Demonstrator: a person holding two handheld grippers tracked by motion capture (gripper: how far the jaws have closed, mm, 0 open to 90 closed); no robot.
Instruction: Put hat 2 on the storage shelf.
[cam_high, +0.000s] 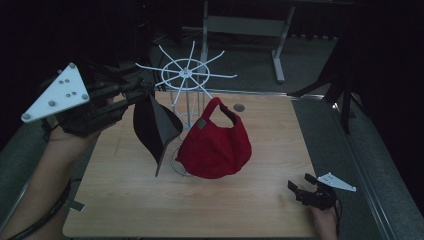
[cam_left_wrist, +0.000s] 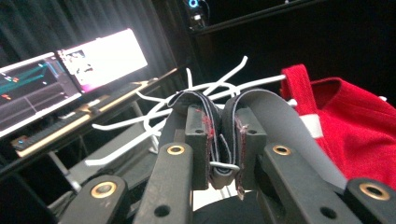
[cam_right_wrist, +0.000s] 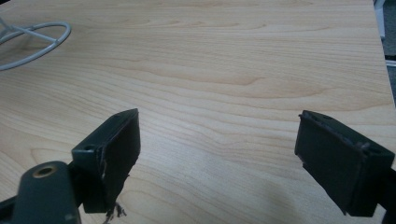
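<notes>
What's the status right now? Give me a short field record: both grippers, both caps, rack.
left gripper: shut on the strap of the black cap, held up beside the rack
right gripper: open, nothing between the jaws, low over the table at its near right
red cap: hanging on the rack by its back strap
white wire rack: upright at the table's far middle, spokes spread out

Left gripper (cam_high: 142, 92) is raised at the left of the high view, pointing right, its jaws clamped together on a strap; the left hand (cam_high: 75, 131) grips its body with the forearm entering from bottom left. Right gripper (cam_high: 296, 190) sits low at bottom right, pointing left, jaws spread wide with nothing between them, right hand (cam_high: 324, 216) behind it.
</notes>
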